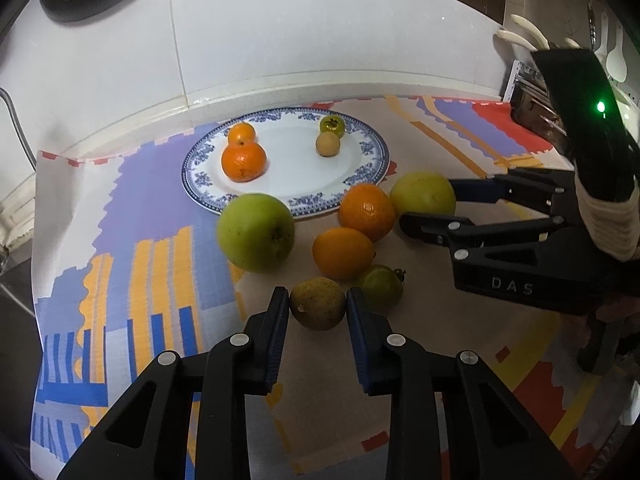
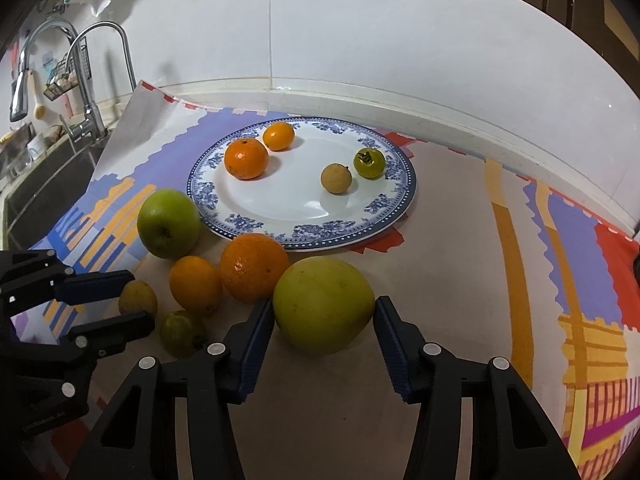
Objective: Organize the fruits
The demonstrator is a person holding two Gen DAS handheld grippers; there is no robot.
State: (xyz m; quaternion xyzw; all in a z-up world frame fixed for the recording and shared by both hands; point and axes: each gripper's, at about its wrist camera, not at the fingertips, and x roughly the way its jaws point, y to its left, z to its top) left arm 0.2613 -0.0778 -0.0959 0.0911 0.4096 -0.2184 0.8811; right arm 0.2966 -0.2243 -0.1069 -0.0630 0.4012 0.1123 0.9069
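A blue-rimmed white plate holds two oranges, a small tan fruit and a small green fruit. In front of it on the mat lie a green apple, two oranges, a small green fruit and a brownish-yellow fruit. My left gripper is open around the brownish-yellow fruit. My right gripper is open around a large yellow-green fruit.
The fruits lie on a colourful patterned mat against a white tiled wall. A sink and taps are at the left in the right wrist view. A utensil rack stands at the right.
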